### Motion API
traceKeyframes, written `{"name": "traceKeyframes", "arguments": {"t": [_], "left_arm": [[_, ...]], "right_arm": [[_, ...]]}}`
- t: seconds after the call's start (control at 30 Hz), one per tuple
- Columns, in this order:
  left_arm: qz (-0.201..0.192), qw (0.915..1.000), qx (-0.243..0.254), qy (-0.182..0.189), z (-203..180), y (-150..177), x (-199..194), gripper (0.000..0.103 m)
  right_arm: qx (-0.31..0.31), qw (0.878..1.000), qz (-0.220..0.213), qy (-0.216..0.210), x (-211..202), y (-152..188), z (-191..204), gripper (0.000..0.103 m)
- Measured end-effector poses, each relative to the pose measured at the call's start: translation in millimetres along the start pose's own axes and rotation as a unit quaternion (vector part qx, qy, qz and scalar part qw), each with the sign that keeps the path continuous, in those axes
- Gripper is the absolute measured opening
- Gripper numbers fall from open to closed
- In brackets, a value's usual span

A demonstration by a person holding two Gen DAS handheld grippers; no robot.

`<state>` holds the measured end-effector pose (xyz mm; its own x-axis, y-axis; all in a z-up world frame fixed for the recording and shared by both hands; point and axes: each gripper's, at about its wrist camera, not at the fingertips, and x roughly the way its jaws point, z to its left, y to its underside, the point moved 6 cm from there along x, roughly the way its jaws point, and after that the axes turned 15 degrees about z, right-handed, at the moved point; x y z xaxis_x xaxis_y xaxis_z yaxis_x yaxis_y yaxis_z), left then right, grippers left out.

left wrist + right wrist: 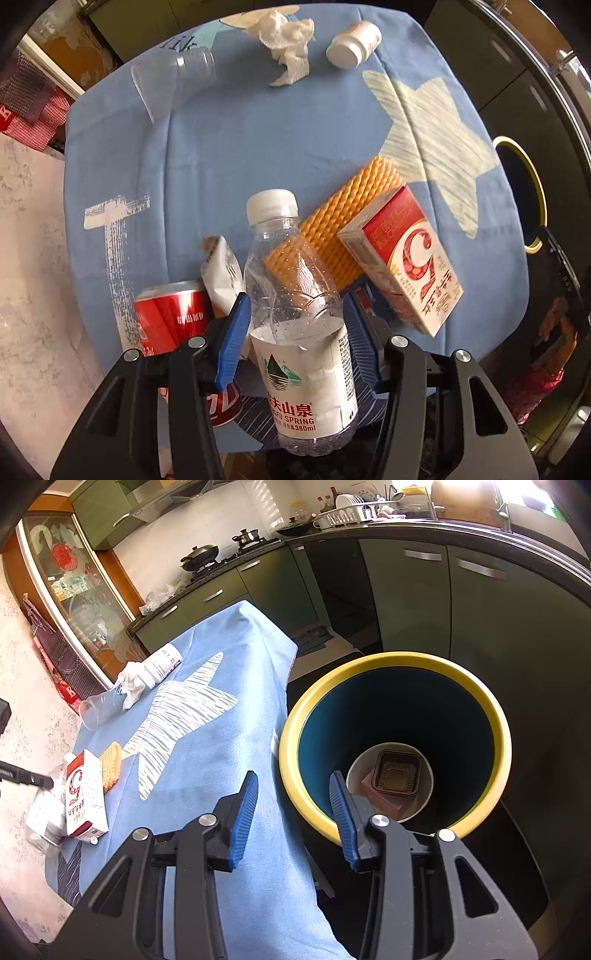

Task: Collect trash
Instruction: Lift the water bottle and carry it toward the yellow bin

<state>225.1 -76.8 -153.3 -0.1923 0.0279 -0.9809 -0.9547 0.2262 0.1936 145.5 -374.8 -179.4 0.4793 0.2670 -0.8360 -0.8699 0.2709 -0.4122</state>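
Note:
My left gripper (295, 299) is shut on a clear water bottle (295, 332) with a white cap; the blue pads (232, 332) press its sides above the blue tablecloth (240, 147). Around it lie a red can (170, 314), a white wrapper (221, 273), orange foam netting (351, 214) and a red-and-white carton (406, 258). Farther off are a crumpled tissue (288, 37), a white pill bottle (352, 44) and a clear plastic cup (170, 77). My right gripper (293, 775) is open and empty over the table edge beside the yellow-rimmed bin (291, 738).
The bin stands on the floor against the table's right side and holds a brown plastic tray (399, 775) and a pink box (384, 801). Green kitchen cabinets (406, 602) run behind it. A glass-fronted cupboard (74, 590) stands beyond the table's far end.

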Motion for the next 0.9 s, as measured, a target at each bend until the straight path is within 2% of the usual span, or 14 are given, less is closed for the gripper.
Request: {"name": "traceKeyframes", "arguments": {"t": [0.1, 0.2, 0.33, 0.57, 0.9], "left_arm": [[0.021, 0.9997, 0.007, -0.013, -2.4, 8.0, 9.1, 0.053], [0.027, 0.9992, 0.011, -0.027, -3.7, 16.1, 9.2, 0.058], [0.041, 0.9979, 0.018, -0.047, -5.5, 25.3, 15.9, 0.059], [0.074, 0.9953, 0.02, -0.059, -5.7, 28.5, 46.3, 0.06], [0.046, 0.997, 0.023, -0.057, 2.9, 29.1, 31.7, 0.056]], "right_arm": [[-0.006, 1.0, 0.004, -0.002, 1.1, 0.7, 4.0, 0.039], [-0.011, 1.0, 0.007, -0.004, 2.4, 1.0, 6.4, 0.04], [-0.014, 1.0, 0.009, -0.007, 3.4, 1.1, 8.2, 0.041], [-0.03, 0.999, 0.02, -0.007, 6.2, 3.7, 16.4, 0.042], [-0.036, 0.999, 0.023, -0.012, 7.6, 3.2, 21.3, 0.043]]}}
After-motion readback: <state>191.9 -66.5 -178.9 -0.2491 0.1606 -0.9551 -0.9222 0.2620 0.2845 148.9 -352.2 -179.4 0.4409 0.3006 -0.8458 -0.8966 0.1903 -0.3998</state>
